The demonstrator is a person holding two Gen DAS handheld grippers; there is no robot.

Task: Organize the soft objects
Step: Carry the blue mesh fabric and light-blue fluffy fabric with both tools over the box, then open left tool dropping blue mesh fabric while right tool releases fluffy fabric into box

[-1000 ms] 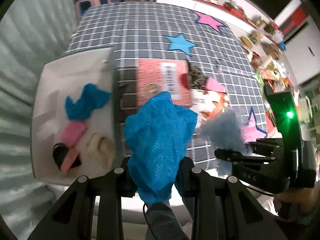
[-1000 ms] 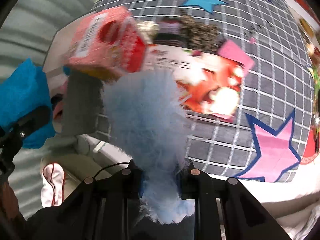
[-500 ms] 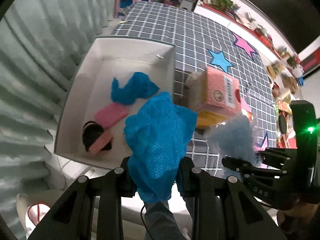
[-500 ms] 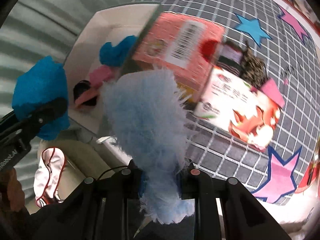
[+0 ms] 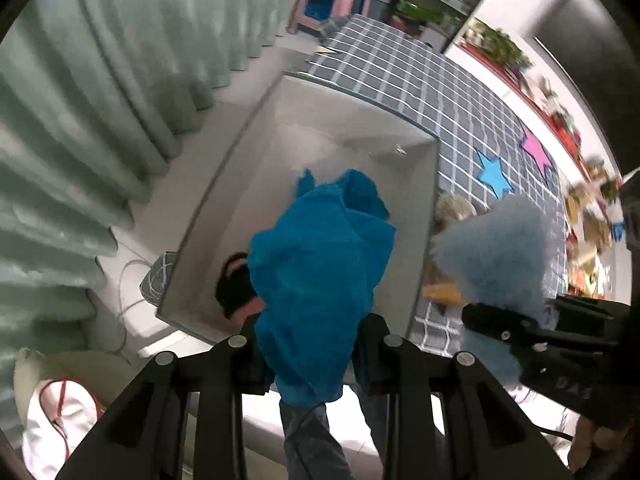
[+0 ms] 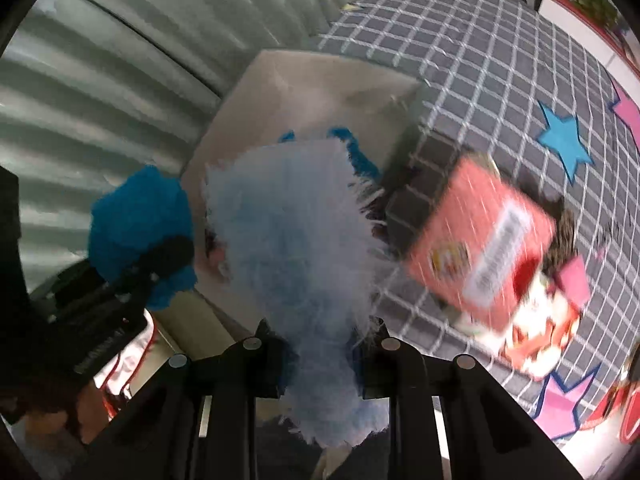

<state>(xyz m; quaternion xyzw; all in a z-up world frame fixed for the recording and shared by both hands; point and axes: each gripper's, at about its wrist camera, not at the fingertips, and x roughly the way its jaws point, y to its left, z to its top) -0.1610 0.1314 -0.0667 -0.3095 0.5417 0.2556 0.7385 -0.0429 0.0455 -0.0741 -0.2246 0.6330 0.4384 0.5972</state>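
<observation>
My left gripper (image 5: pixel 314 354) is shut on a bright blue sequin cloth (image 5: pixel 320 276) and holds it over the near end of the white box (image 5: pixel 256 152). My right gripper (image 6: pixel 320 354) is shut on a pale blue fluffy piece (image 6: pixel 296 240), held in the air near the box's near right corner. In the left wrist view the fluffy piece (image 5: pixel 496 256) hangs just right of the box wall. In the box lie another blue cloth (image 5: pixel 362 188) and a black item (image 5: pixel 234 284), mostly hidden by the held cloth.
A red carton (image 6: pixel 484 256) and a red and white packet (image 6: pixel 540 344) lie on the grey checked tablecloth (image 6: pixel 472 60) right of the box. A grey-green curtain (image 5: pixel 100 100) hangs at the left. A white bag (image 5: pixel 60 420) lies on the floor below.
Both grippers have swung left with their loads. The blue cloth now hangs over the box, and the fluffy piece has come to the box's right wall.
</observation>
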